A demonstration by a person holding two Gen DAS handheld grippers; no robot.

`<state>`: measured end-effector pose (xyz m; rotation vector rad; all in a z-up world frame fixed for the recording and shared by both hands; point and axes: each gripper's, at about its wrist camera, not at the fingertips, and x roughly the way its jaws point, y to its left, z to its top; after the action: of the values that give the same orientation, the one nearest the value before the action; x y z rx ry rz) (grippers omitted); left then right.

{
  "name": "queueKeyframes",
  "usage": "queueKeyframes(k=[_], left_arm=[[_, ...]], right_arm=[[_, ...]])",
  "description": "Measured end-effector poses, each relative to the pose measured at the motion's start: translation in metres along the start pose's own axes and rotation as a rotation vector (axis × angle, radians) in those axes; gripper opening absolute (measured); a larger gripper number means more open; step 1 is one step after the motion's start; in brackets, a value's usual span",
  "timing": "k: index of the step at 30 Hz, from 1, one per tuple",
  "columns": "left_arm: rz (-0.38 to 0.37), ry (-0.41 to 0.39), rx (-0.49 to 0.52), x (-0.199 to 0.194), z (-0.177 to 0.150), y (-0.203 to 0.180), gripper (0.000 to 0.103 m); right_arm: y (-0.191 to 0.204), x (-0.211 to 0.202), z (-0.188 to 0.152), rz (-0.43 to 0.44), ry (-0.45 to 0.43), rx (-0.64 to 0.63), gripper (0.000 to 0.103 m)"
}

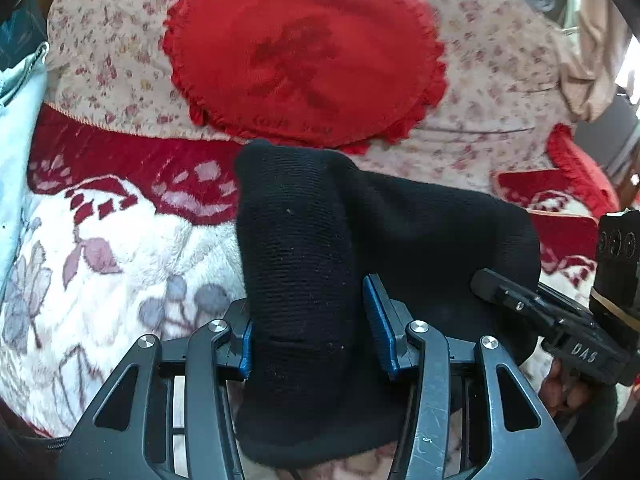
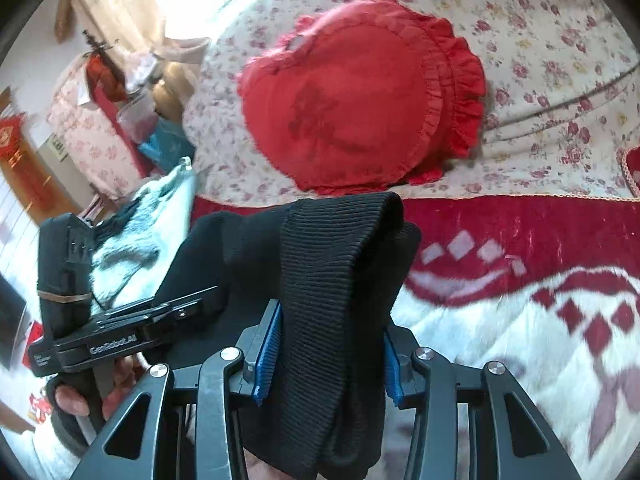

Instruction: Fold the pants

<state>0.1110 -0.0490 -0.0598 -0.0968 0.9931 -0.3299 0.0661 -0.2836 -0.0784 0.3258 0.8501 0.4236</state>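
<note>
Left wrist view: my left gripper [image 1: 308,336] clamped on black pants [image 1: 304,248].
Right gripper [image 2: 326,354]: clamped on pants, below red cushion [image 2: 352,96].

My right gripper [image 1: 576,328], seen from the left wrist, reads "DAS" on its body. My left gripper [image 2: 132,328], seen from the right wrist, reads "GenRobot.AI". Red cushion [image 1: 304,52] lettering too blurred to read.

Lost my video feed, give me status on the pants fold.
Left gripper and right gripper each shut on black pants, fabric bunched between fingers. Red heart cushion lies just beyond.
</note>
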Motion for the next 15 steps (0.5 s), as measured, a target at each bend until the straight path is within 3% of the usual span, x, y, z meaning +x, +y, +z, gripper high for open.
queueKeyframes(k=[3, 5, 11, 15], left_arm=[[0.032, 0.043, -0.013, 0.029, 0.000, 0.006, 0.047], [0.032, 0.031, -0.021, 0.029, -0.001, 0.007, 0.049], [0.087, 0.019, 0.031, 0.020, -0.003, -0.004, 0.050], [0.125, 0.011, 0.021, 0.006, -0.006, -0.006, 0.050]], right_arm=[[-0.017, 0.022, -0.005, -0.073, 0.065, 0.029, 0.048], [-0.022, 0.016, -0.004, -0.060, 0.049, 0.045, 0.050], [0.004, -0.014, -0.002, -0.183, 0.006, -0.061, 0.050], [0.026, -0.033, 0.000, -0.218, -0.048, -0.118, 0.051]])
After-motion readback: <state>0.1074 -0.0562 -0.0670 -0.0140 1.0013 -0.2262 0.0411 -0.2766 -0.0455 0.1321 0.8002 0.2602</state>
